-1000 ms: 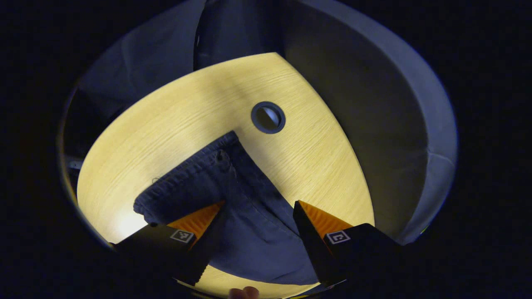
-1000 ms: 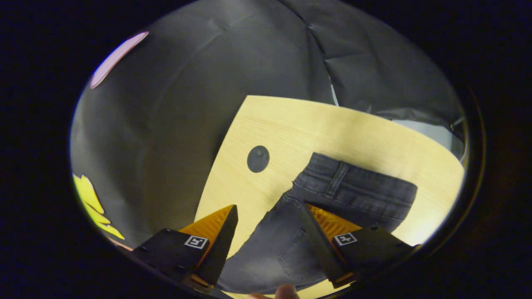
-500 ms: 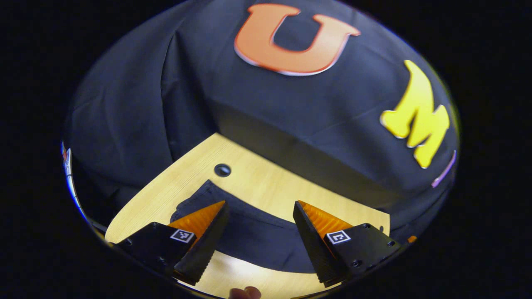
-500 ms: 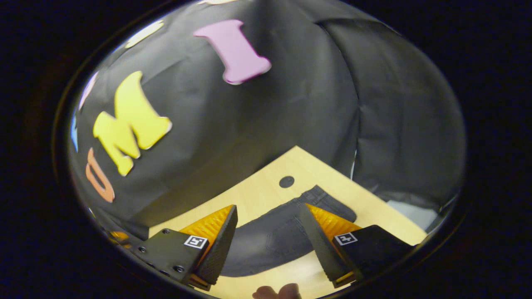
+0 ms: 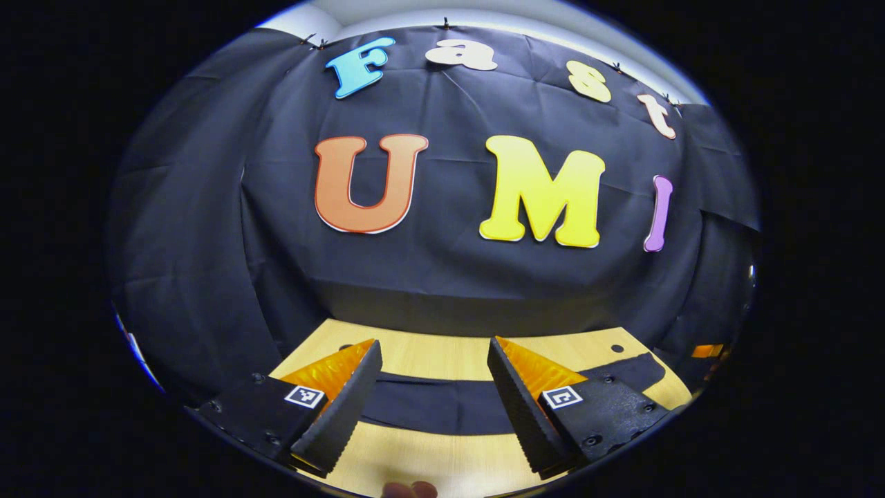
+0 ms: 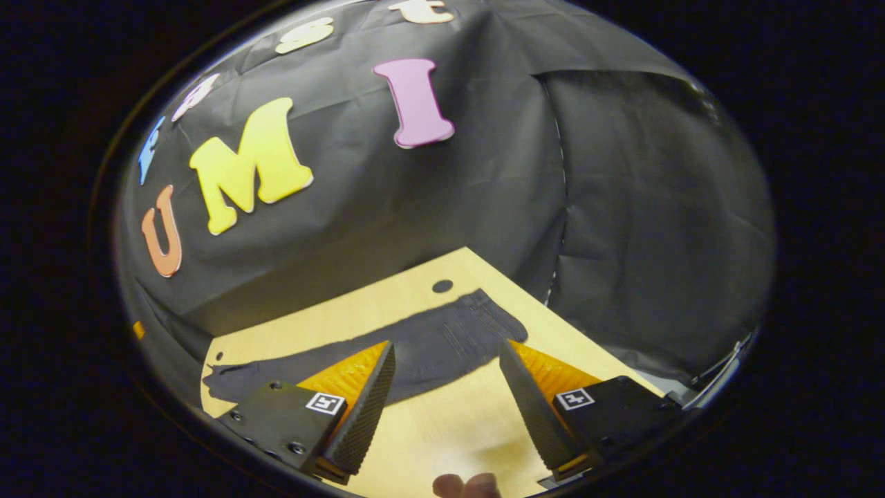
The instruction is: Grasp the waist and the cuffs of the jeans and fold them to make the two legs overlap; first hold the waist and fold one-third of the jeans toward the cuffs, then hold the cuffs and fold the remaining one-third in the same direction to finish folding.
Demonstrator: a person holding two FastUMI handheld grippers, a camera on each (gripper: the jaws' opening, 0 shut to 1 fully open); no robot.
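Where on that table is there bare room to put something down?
Bare wood lies along the near edge of the table, in front of the jeans, and in a thinner strip between the jeans and the black cloth wall. The jeans fill the middle band.

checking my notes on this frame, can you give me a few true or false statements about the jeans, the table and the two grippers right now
1. The jeans lie flat on the wooden table. True.
2. The left gripper is shut on the jeans. False: its jaws stand apart with nothing between them, and the jeans lie on the table beyond.
3. The right gripper is open. True.
4. The jeans hang off the table edge. False: in the right gripper view they rest wholly on the tabletop.
5. A small round hole sits in the table near one end of the jeans. True.
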